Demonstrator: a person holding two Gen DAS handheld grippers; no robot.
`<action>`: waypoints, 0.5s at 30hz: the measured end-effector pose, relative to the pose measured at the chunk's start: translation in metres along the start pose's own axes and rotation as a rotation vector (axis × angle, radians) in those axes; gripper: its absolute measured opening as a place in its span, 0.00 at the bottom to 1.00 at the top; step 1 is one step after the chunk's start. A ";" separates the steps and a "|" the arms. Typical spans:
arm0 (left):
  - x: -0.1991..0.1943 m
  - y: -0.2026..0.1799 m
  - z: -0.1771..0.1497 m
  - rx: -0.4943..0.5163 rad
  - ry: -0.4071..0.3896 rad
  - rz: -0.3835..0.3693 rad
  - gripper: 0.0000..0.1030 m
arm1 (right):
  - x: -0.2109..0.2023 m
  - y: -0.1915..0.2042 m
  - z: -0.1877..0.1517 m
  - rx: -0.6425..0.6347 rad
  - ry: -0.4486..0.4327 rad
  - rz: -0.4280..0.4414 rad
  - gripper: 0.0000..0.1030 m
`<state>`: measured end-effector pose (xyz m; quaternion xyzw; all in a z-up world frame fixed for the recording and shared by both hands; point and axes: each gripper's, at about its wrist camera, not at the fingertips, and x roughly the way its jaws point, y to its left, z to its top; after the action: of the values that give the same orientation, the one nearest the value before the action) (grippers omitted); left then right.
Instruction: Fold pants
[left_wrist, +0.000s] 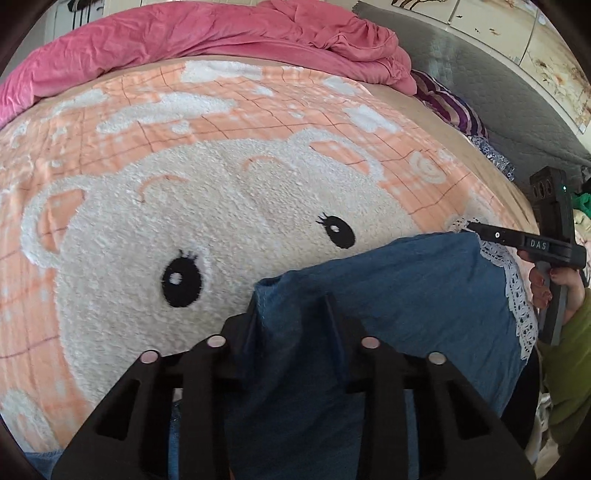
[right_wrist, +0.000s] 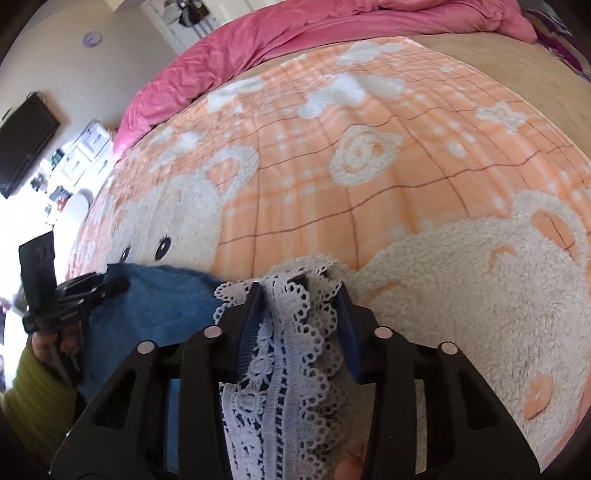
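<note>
The left gripper (left_wrist: 291, 306) has its fingers clamped on a fold of the blue pants (left_wrist: 388, 295), the cloth bunched between them and draping back over the tool body toward 6 o'clock. The right gripper (right_wrist: 299, 295) has its fingers closed on the white lace trim (right_wrist: 291, 354) of the pants' hem, a thick gathered band of it pinched between the blue pads (right_wrist: 249, 325). Only the right wrist view shows the lace pattern up close and the room at 9 o'clock, with a dark wall screen (right_wrist: 26, 144) and a cluttered white unit below it; there the left gripper sits at 9 o'clock on the denim. Only the left wrist view shows the pants as a broad blue panel spread at 5 o'clock over the bear-print blanket (left_wrist: 184, 221), the right gripper at 3 o'clock on the lace corner, its side lettered "DAS". A crumpled pink quilt (left_wrist: 221, 33) lies at 12 o'clock on the bed.
</note>
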<state>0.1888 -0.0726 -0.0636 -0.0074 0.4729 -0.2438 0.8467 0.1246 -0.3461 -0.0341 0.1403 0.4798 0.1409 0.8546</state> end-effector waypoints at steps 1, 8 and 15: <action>0.001 -0.001 -0.001 0.002 0.002 -0.002 0.23 | -0.001 0.001 -0.001 -0.002 0.000 0.006 0.21; -0.021 -0.006 0.003 -0.003 -0.068 0.018 0.09 | -0.042 0.008 -0.008 -0.006 -0.171 0.081 0.11; -0.010 -0.006 0.032 -0.021 -0.083 0.067 0.09 | -0.029 0.011 0.034 -0.052 -0.159 -0.049 0.11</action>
<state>0.2080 -0.0808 -0.0362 -0.0103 0.4400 -0.2098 0.8731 0.1380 -0.3500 0.0091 0.1167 0.4100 0.1207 0.8965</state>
